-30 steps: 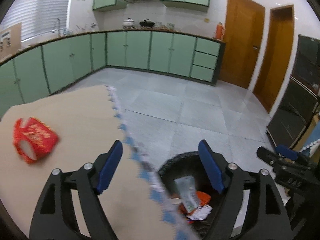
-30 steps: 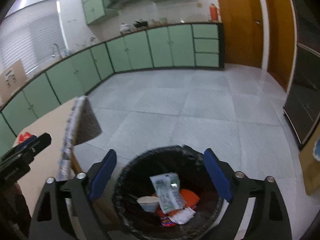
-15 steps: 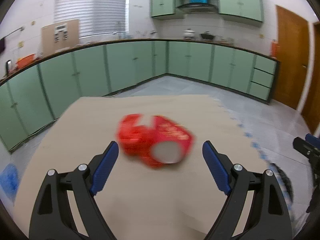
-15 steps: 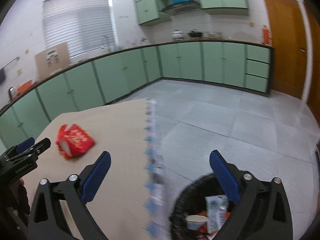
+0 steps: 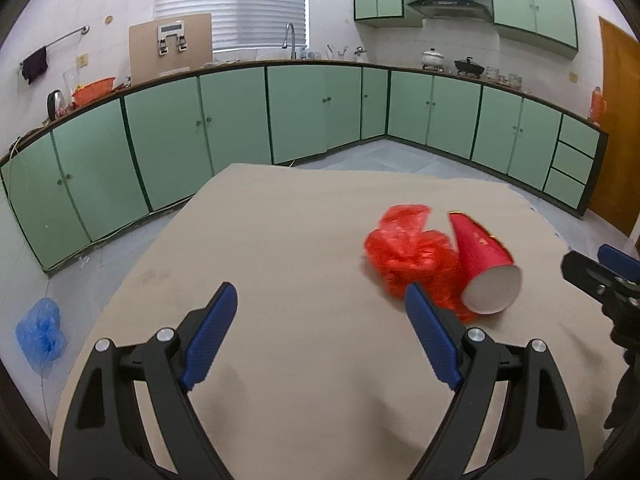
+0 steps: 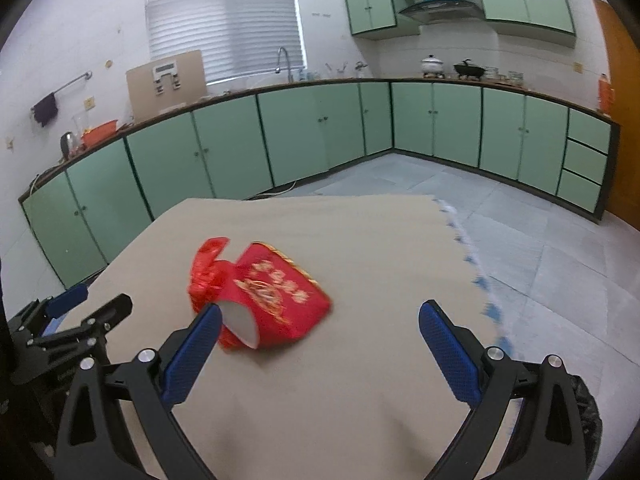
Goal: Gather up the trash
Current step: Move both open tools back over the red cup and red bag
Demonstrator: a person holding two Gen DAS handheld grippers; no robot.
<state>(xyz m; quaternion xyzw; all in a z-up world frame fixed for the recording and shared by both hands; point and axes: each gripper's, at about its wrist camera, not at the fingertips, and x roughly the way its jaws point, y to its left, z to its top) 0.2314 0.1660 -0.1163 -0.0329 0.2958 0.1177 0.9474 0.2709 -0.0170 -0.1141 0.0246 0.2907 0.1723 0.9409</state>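
Left gripper has its jaws spread wide and holds nothing, hovering over the tan worktop. The red cup lies on its side at about 1 o'clock, just beyond the right finger, white mouth toward the camera — a crumpled red bag touches its left flank. Right gripper is likewise wide open and empty; in its view the cup lies at 11 o'clock, close behind the left finger's tip, with the bag behind it.
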